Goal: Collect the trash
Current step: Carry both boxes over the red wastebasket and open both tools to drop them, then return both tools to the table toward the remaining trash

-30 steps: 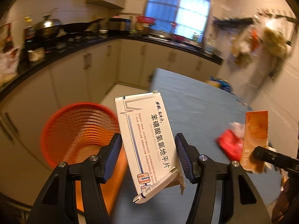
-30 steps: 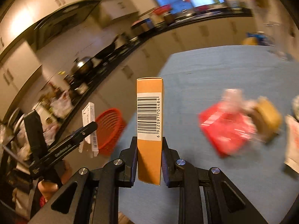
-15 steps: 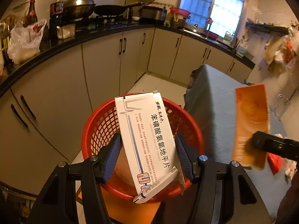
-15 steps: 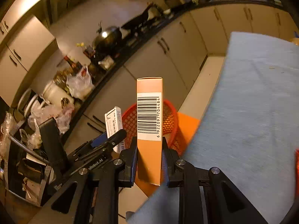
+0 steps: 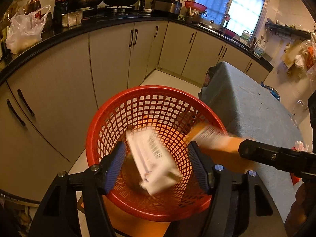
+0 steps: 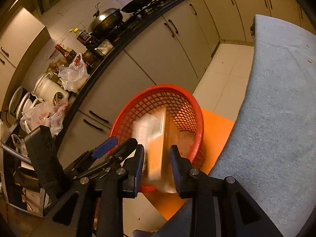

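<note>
You're in a kitchen with beige cabinets under a dark counter, a grey-clothed table at your right and a red basket on the floor just beside it. Your left gripper hangs over the basket with jaws wide, and the white box, blurred, is loose between them inside the basket's mouth. Your right gripper also has its jaws apart, with the blurred orange box between them, clear of both pads, over the basket's near rim.
</note>
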